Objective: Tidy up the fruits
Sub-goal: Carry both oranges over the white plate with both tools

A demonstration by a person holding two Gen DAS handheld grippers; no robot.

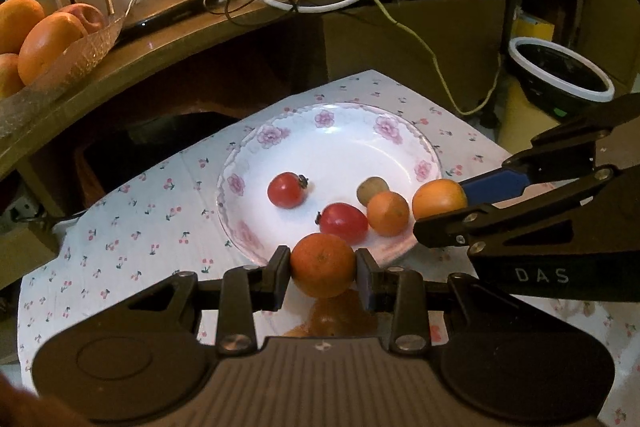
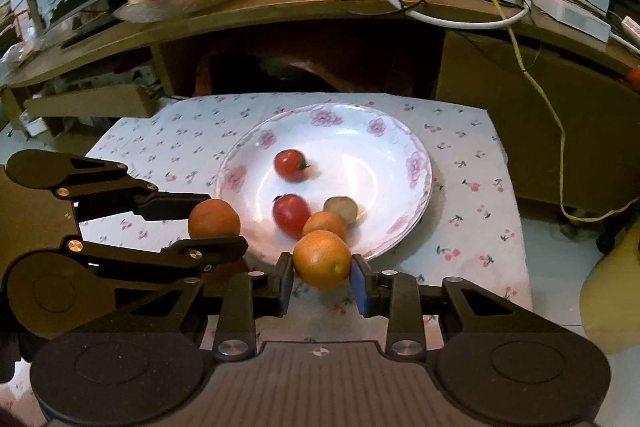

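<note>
Two small oranges are being carried at once: the left orange (image 1: pixel 322 264) is pinched between the fingers of the left tongs (image 1: pixel 323 267) at the lower centre of the left wrist view, hanging just over the near rim of the flowered plate (image 1: pixel 348 123), and the right orange (image 2: pixel 322 259) is pinched in the same way by the right tongs (image 2: pixel 322 273) at the lower centre of the right wrist view, also at the plate's near edge. Both fruits are nearly round, so neither has a long axis worth naming; the left one shows a small stem dimple facing the camera. The step in hand looks like delivery to the plate, where two red tomatoes (image 1: pixel 286 189), another small orange (image 1: pixel 387 213) and a brownish kiwi-like fruit (image 1: pixel 370 189) already lie. The next move calls for easing each fruit forward past the rim onto bare white porcelain and spreading the fingers low, since round fruit rolls and could knock its neighbours. The plate sits on a cherry-print cloth (image 1: pixel 132 227) over the bench; a fruit bowl (image 1: pixel 80 55) stands on the shelf in the upper left.
</note>
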